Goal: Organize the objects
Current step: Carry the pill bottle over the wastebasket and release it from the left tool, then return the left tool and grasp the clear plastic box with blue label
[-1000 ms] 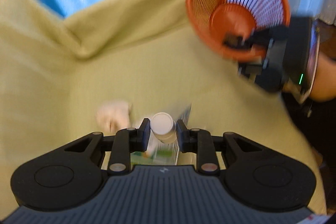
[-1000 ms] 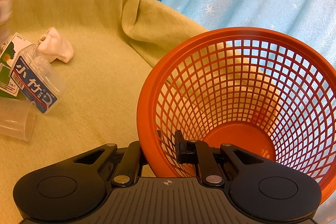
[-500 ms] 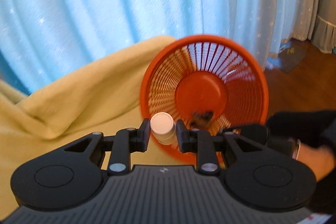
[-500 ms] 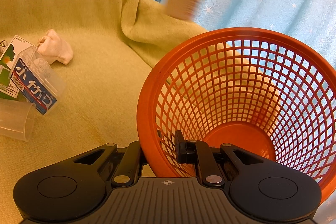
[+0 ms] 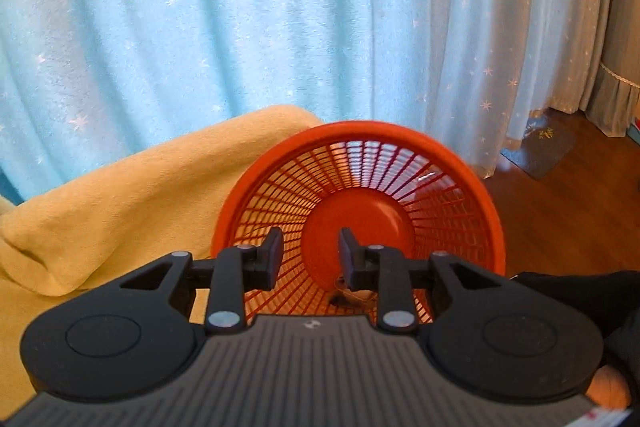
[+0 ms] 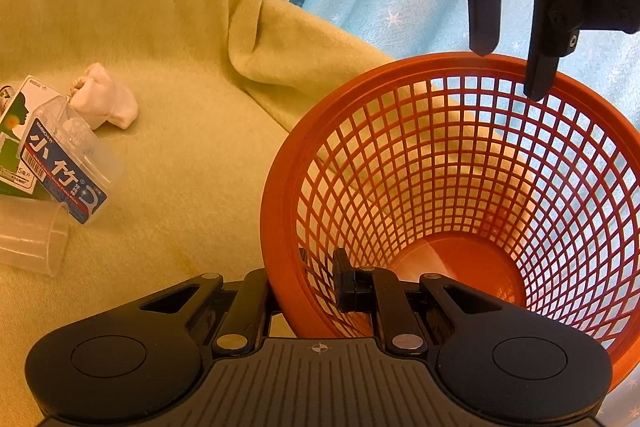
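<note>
An orange mesh basket (image 6: 440, 167) lies tilted on the yellow-green blanket (image 6: 180, 27), its mouth towards both cameras. My right gripper (image 6: 304, 283) is shut on the basket's near rim, one finger inside and one outside. My left gripper (image 5: 310, 255) hangs over the basket (image 5: 360, 127). Its jaws are opening and nothing is between them. In the right wrist view the left gripper (image 6: 510, 69) sits just above the far rim. No bottle shows in either view.
On the blanket left of the basket lie a pale cloth bundle (image 6: 106, 101), a clear floss box with a blue label (image 6: 60, 163), a green-white carton (image 6: 12, 123) and a clear plastic cup (image 6: 30, 235). A blue curtain (image 5: 240, 7) hangs behind; wood floor (image 5: 560, 207) lies at right.
My left gripper swung from the blanket to above the basket with a white-capped bottle. Its jaws have since parted and the bottle has left them. The right gripper and basket kept still.
</note>
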The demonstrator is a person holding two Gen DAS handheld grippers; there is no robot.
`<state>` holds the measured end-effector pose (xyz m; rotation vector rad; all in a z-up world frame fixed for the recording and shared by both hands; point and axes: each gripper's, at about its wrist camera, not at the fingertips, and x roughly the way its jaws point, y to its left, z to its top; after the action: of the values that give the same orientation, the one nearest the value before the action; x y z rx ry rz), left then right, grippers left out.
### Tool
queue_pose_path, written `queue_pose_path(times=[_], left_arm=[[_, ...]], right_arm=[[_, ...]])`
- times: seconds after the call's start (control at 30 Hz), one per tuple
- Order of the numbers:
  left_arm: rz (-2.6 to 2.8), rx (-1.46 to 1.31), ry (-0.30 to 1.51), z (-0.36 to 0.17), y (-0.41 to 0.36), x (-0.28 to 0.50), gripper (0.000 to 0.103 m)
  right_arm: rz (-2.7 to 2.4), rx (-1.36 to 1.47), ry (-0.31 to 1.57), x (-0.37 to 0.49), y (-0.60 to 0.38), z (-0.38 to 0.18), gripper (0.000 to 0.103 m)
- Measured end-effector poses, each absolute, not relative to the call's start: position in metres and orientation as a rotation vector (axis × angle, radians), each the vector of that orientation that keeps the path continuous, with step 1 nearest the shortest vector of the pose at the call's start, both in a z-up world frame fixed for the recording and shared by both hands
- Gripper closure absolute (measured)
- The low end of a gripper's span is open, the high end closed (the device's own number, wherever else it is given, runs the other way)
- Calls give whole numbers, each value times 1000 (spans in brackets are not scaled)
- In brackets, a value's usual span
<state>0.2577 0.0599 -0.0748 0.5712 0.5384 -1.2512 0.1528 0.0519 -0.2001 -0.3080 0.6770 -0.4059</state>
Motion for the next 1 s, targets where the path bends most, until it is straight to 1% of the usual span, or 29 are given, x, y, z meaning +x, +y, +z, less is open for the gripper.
queue_pose_path(times=[0.1,0.3,0.43,0.6,0.73,0.93,1.0], left_arm=[[-1195,567,551,-74,83,267,77],[-1006,569,631,-83,156,292,77],[-901,573,693,-97,203,301,76],[-836,596,769,-124,243,296,75],[-830,621,803,-146,251,291,74],[-872,679,807,-162,242,289,68],[-888,698,806,-165,238,289,62]], right_arm=[[-407,-299,674,152,50,-199,94],[-406,-297,674,154,50,-199,94],[-407,-295,673,154,51,-200,94],[-408,-299,675,153,52,-200,94],[-408,-302,677,151,52,-199,94],[-409,-306,679,150,52,-200,94],[-409,-307,680,150,52,-200,94]])
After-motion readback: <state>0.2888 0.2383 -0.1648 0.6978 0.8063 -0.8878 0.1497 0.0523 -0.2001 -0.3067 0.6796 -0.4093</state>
